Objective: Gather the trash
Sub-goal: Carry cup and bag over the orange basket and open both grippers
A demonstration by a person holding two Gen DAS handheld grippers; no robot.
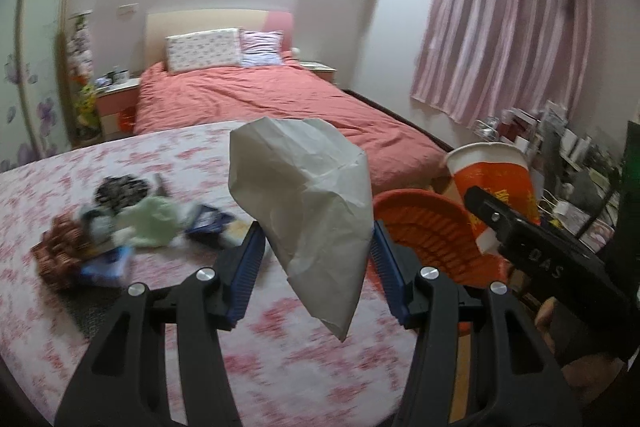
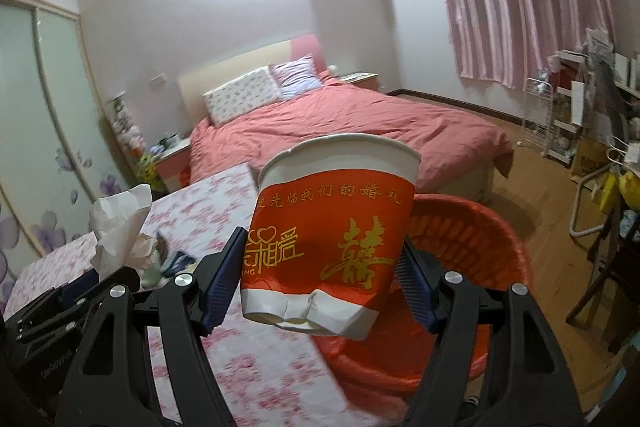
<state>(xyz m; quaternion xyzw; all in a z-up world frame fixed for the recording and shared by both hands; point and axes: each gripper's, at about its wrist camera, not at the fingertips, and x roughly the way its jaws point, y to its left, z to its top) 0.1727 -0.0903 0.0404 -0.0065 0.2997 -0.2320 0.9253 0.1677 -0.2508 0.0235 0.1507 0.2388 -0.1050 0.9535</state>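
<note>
A pink floral tablecloth (image 1: pixel 280 347) covers the near table, an orange basket (image 2: pixel 480 247) just beside its edge. The left gripper (image 1: pixel 316 247) clamps a crumpled white paper (image 1: pixel 304 195); the right gripper (image 2: pixel 320 275) squeezes a dented red-and-white cup (image 2: pixel 332 227), above the basket. More litter (image 1: pixel 120 223) lies on the cloth; beyond stand a pink bed (image 1: pixel 260 95) and curtains (image 1: pixel 508 23).

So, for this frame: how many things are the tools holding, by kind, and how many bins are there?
Paper cup, in right tool: 1
Crumpled paper, in left tool: 1
Orange bin: 1
Total: 3
</note>
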